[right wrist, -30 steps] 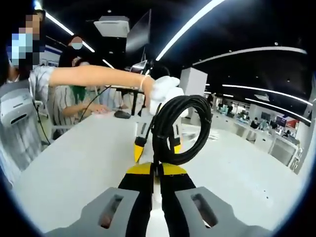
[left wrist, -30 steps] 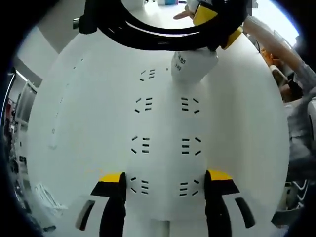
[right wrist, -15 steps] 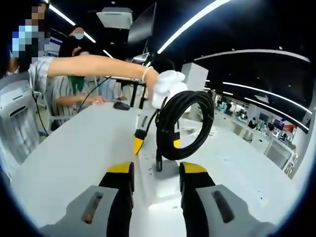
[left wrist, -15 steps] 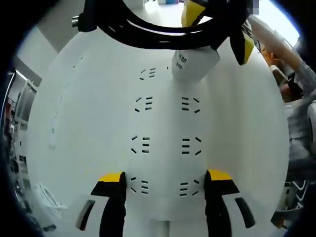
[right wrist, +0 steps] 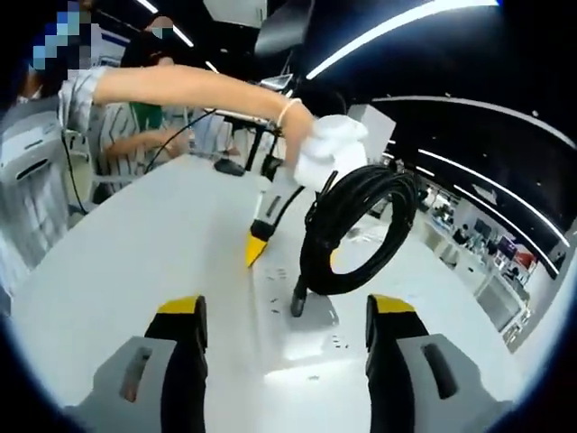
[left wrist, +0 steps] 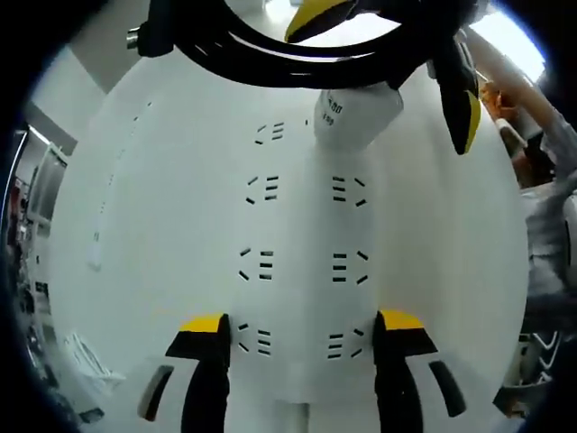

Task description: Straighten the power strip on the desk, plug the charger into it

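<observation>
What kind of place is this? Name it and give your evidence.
Probably an open-plan office or lab: long white desks, strip ceiling lights, and people seated at a neighbouring desk. A white power strip with a coiled black cable lies here.

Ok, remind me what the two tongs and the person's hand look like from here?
Both tongs share one design: black jaws capped with yellow tips, mounted on grey bases with dark slots. Left tongs, right tongs. In the right gripper view, the hand holding the other tongs wears a white glove, with a thin band at the wrist.
</observation>
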`<action>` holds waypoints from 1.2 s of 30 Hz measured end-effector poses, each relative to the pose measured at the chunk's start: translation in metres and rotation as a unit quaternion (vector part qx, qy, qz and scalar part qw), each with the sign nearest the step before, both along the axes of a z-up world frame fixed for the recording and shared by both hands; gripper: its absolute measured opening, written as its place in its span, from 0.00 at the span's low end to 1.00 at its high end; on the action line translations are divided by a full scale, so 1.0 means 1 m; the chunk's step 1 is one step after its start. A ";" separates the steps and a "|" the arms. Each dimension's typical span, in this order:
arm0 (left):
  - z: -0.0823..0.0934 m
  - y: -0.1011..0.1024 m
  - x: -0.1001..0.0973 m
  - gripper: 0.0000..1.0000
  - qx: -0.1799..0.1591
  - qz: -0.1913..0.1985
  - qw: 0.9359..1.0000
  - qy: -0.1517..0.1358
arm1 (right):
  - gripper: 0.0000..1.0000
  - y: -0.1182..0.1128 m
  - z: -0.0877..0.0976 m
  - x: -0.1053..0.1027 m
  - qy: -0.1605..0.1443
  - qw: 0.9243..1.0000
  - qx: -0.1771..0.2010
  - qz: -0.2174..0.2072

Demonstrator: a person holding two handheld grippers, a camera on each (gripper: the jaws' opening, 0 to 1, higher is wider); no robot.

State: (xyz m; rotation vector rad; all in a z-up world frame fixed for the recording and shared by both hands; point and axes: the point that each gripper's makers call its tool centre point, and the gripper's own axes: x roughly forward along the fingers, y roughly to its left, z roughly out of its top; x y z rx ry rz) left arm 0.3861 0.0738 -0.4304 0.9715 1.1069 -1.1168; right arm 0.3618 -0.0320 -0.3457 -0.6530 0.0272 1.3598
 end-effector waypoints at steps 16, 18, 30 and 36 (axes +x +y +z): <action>0.000 -0.001 -0.001 0.64 -0.003 -0.002 1.000 -0.001 | 0.59 -0.001 -0.004 0.013 0.020 0.999 -0.039 0.003; 0.000 -0.001 -0.001 0.64 -0.005 -0.002 1.000 -0.001 | 0.55 0.000 -0.003 0.011 0.021 0.999 -0.038 0.007; 0.001 -0.001 -0.001 0.64 0.001 -0.001 1.000 0.000 | 0.34 0.003 -0.002 0.020 0.008 0.997 -0.075 -0.002; 0.001 -0.001 -0.001 0.64 0.004 -0.001 1.000 0.000 | 0.25 0.005 -0.006 0.018 0.013 0.995 -0.100 -0.005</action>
